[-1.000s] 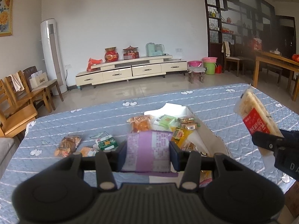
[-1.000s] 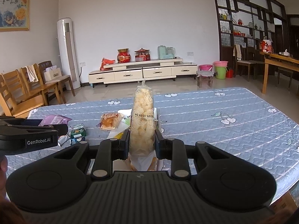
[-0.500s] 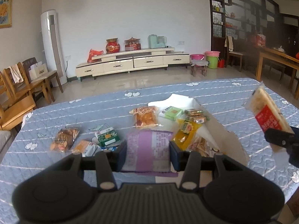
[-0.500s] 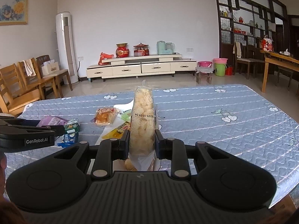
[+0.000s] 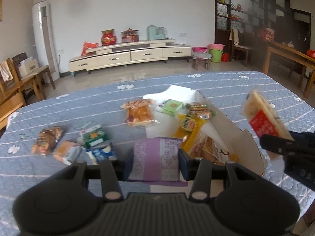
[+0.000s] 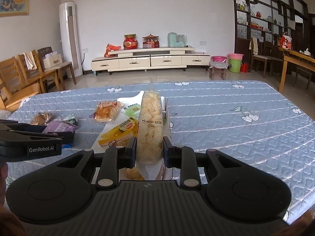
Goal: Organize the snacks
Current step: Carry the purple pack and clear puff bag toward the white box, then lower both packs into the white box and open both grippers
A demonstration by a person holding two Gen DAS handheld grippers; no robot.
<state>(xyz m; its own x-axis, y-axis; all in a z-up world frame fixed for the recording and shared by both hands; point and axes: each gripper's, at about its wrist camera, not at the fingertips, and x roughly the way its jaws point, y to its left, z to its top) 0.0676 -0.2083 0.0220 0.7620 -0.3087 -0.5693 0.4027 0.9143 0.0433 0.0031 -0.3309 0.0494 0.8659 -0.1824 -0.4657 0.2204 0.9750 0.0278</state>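
The left gripper (image 5: 156, 158) is clamping a flat purple foil snack packet (image 5: 157, 157) between both pads, hovering just off the near-left corner of the open white cardboard box (image 5: 234, 135). The right gripper (image 6: 149, 152) is squeezing a tall clear bag of pale puffed crackers (image 6: 150, 125) upright, jaws pressed tight on it, right over the box's near end.

Looking at room to move: right of the box, the blue quilted tablecloth (image 6: 226, 122) is lying bare all the way to its far and right edges. Left of the box it is crowded.

Counting now: five loose packets are sitting left of the box, namely one orange bread packet (image 5: 138, 113) touching its left edge, one green-and-white packet (image 5: 94, 135), one blue-and-white one (image 5: 101, 154), one orange-grey one (image 5: 67, 152) and one brown one (image 5: 47, 140). Inside the box, one pale green packet (image 5: 171, 107) and one yellow packet (image 5: 189, 125) are showing; the rest is too jumbled to count.
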